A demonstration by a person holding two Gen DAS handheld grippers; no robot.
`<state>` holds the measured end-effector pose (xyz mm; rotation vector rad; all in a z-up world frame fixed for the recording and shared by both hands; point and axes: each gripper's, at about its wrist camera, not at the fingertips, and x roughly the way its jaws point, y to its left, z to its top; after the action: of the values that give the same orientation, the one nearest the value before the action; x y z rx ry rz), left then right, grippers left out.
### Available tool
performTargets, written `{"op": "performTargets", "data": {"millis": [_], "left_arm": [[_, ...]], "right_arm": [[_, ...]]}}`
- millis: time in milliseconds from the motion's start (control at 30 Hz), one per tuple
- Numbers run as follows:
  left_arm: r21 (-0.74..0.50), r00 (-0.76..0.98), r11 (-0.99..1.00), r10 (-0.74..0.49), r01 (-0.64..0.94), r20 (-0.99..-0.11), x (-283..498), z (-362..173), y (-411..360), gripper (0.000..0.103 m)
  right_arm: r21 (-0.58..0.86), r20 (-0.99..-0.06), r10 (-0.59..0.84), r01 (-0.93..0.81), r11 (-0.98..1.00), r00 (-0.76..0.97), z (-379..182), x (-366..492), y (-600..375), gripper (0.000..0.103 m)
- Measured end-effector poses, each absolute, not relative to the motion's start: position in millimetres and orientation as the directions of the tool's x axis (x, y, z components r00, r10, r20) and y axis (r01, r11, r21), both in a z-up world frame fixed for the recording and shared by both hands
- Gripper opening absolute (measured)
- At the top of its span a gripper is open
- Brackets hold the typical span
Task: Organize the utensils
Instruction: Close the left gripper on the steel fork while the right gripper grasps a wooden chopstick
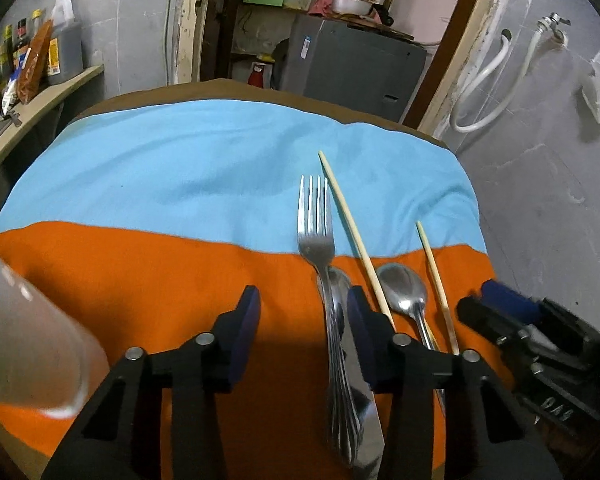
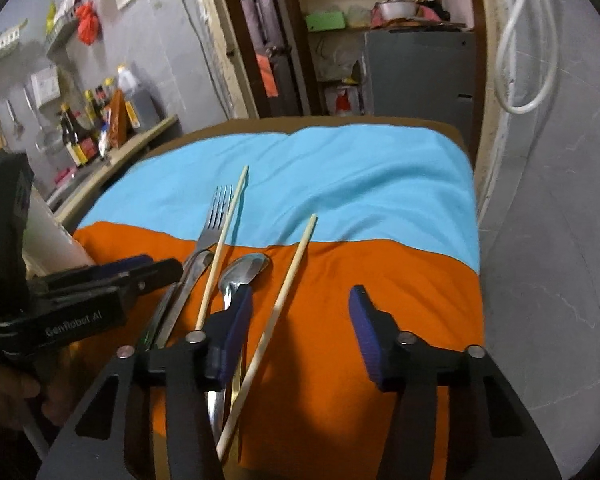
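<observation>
A fork (image 1: 316, 236), knife (image 1: 360, 400), two spoons (image 1: 404, 284) and two chopsticks (image 1: 354, 236) lie side by side on the orange-and-blue cloth (image 1: 160, 184). Both the left gripper (image 1: 303, 300) and right gripper (image 2: 300, 300) hover wide open, fingers holding nothing. A cup (image 1: 24, 340) stands at the left.

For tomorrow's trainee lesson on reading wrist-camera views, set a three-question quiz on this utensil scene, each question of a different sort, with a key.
1. True or false: the left gripper is shut on the fork.
2. How many chopsticks lie on the cloth? A one, B two, C four.
3. Fill in: the spoon bowl rests on the ___ band of the cloth.

Key: 1 false, both it and the right gripper are open and empty; 2 B, a longer-showing chopstick and another; 3 orange.
</observation>
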<state>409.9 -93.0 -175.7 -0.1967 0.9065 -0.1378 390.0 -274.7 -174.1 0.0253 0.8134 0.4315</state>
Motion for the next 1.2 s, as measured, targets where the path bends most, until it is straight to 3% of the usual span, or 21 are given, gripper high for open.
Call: {"op": "performTargets", "data": {"millis": [167,367,900,967,1200], "left_arm": [[-0.271,0.582,0.962,-0.236,0.028,-0.778,429.6,-178.2,-90.9,0.032],[-0.214,0.571,0.975,-0.205,0.052,-0.795,451.3,-179.0,-100.3,0.032],[-0.107,0.573,0.991,-0.131,0.076,-0.809,481.3,-186.8,-118.3,0.032],[-0.104,0.579,0.992,-0.125,0.069,-0.806,481.2,-187.4,-116.1,0.024],[-0.192,0.573,0.98,-0.191,0.059,-0.797,476.4,-186.3,-96.5,0.019]], "right_arm": [[0.172,-0.748,0.353,-0.35,0.921,0.562,-183.6,404.7,-267.3,0.031],[0.172,-0.766,0.337,-0.331,0.928,0.547,-187.0,414.6,-270.5,0.024],[0.125,-0.778,0.285,-0.308,0.943,0.559,-186.3,440.2,-253.9,0.022],[0.111,-0.781,0.272,-0.305,0.946,0.562,-186.3,443.3,-250.6,0.023],[0.091,-0.782,0.246,-0.286,0.954,0.572,-186.0,446.1,-246.9,0.023]]}}
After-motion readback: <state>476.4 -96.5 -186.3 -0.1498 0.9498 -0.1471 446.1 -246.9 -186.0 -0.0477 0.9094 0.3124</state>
